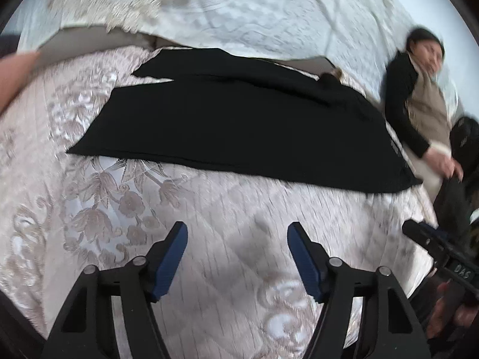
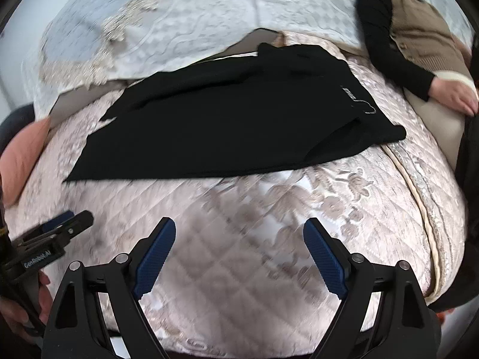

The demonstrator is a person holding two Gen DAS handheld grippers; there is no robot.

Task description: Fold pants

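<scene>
The black pants [image 1: 239, 125] lie flat on a quilted bedspread [image 1: 209, 239], spread as a long, matte dark wedge that fills the middle of both wrist views. In the left wrist view the leg hems taper toward 9 o'clock, one leg edge showing as a thin separate flap at 11 o'clock, and the waist end reaches toward 3 o'clock. In the right wrist view the pants [image 2: 227, 125] show a small pale stitched mark near the waist at 2 o'clock.

The bedspread is a pinkish-beige satin weave with diamond quilting and raised floral motifs; a cream piping cord [image 2: 419, 209] runs down its edge at 4 o'clock. Behind it hangs a pale embossed fabric with lace-like trim [image 2: 119, 21].

The left gripper [image 1: 237, 257] hovers above bare quilt at 6 o'clock, its blue ribbed pads [image 1: 170, 263] spread wide with nothing between them. The right gripper [image 2: 239, 254] hangs likewise, jaws wide apart and empty, short of the pants' near edge.

A person [image 2: 419, 30] in a knitted beige vest over black sleeves stands at 2 o'clock beside the bed.
</scene>
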